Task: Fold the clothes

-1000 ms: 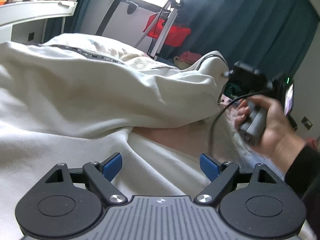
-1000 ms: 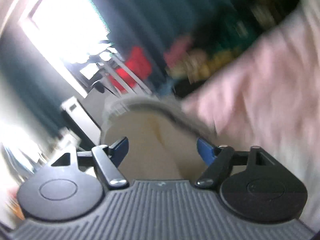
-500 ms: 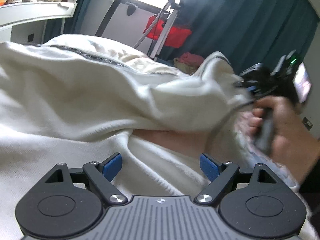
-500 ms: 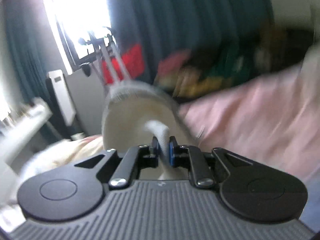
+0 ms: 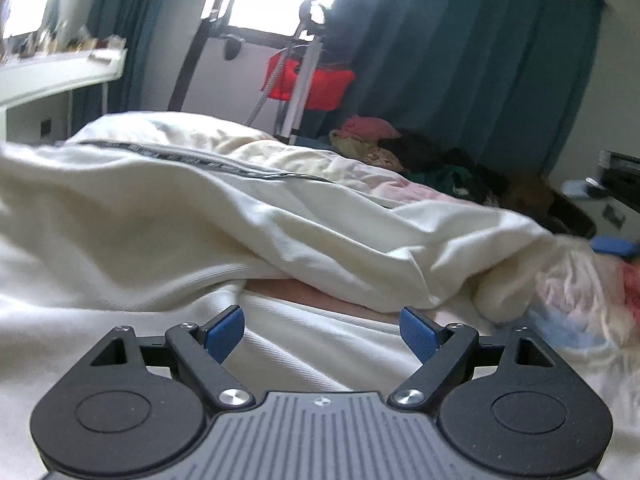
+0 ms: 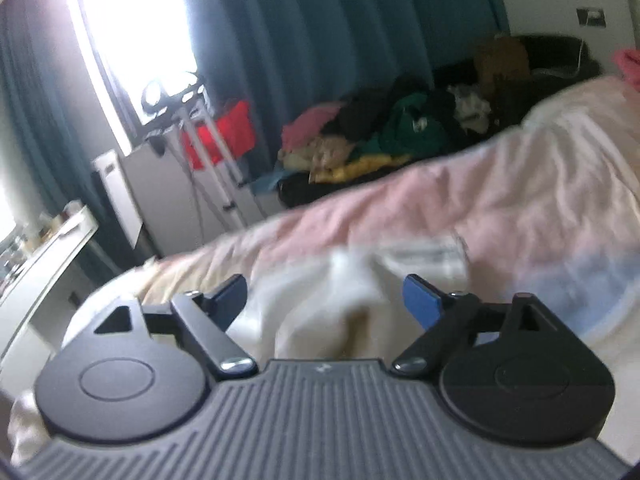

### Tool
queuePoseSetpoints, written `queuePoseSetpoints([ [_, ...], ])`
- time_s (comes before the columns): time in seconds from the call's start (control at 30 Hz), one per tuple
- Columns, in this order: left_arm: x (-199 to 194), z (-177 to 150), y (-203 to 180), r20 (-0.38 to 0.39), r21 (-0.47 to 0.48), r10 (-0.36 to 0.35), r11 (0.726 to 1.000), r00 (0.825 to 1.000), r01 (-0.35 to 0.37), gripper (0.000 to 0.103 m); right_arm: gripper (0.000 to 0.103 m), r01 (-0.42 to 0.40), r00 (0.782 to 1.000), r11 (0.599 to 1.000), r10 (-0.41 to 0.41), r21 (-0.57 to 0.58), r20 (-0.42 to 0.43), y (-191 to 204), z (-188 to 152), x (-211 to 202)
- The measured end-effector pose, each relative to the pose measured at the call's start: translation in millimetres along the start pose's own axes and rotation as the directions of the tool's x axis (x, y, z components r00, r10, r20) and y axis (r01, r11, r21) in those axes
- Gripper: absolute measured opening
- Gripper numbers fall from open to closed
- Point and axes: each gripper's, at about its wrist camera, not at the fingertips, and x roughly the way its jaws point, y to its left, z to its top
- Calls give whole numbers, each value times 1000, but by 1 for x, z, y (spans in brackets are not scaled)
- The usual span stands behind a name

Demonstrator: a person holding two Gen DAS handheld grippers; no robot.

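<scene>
The left gripper (image 5: 322, 332) hovers low over a cream garment (image 5: 168, 216) spread on the bed (image 6: 500, 208), its blue pads (image 5: 224, 330) wide apart and clamping nothing; cloth lies under the gap but neither pad presses on it. In the left wrist view the garment fills the frame from 9 o'clock through the middle, a dark zip line (image 5: 208, 164) running across its upper fold, and one sleeve trails out toward 3 o'clock, where it ends on the pink sheet.

The right gripper (image 6: 324, 300) is released too, its jaws opening. A bunched end of the cream garment (image 6: 344, 300) sits below and between the fingers (blurred, so whether it brushes a pad I cannot tell). Beyond it the bed runs from 9 toward 2 o'clock. A heap of clothes (image 6: 384, 136) lies at about 1 o'clock against teal curtains (image 6: 320, 32), with a red cloth (image 6: 224, 136) on a stand at 11 o'clock below the bright window (image 6: 136, 28).
</scene>
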Motion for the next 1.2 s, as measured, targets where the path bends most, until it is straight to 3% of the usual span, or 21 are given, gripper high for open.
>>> queuePoseSetpoints([
  [0.1,-4,-7,-20,9,85,-3,996,1000,2,86,86,-1,998,999,3,50,-56,-14,-33,-49],
  [0.33,-15,-32,-69,31,303,31,952,999,-39,86,86,9,1000,981,-12,194,13,-59,-83,-117],
  [0.5,3,-26,-103,-29,235,-113,965,993,116,86,86,28,998,941,-42,337,37,-107,-79,-121],
  [0.67,58,-17,-169,-35,258,-203,944,979,205,88,86,36,996,887,-72,460,60,-146,-80,-124],
  [0.77,110,-14,-213,-56,289,-152,944,987,161,88,87,63,993,874,-102,481,54,-163,-81,-117],
  [0.93,178,-8,-274,25,412,27,910,999,-35,88,87,64,995,818,-97,572,27,-198,-87,-100],
  [1.0,196,-3,-288,15,411,-4,912,1000,-3,80,87,77,993,792,-117,605,27,-209,-88,-97],
  [1.03,202,-1,-297,10,415,-25,910,1000,19,69,87,80,992,778,-126,623,30,-213,-89,-96],
  [1.07,205,0,-306,5,423,-53,905,999,46,52,87,80,990,765,-134,639,36,-218,-89,-95],
  [1.1,207,2,-317,-4,428,-74,901,997,69,45,87,81,989,756,-144,649,45,-221,-90,-95],
  [1.13,209,4,-329,-17,427,-87,900,996,86,31,87,86,986,751,-160,654,53,-223,-90,-95],
  [1.2,213,8,-352,-44,410,-110,904,993,118,23,87,111,978,745,-201,657,62,-226,-92,-95],
])
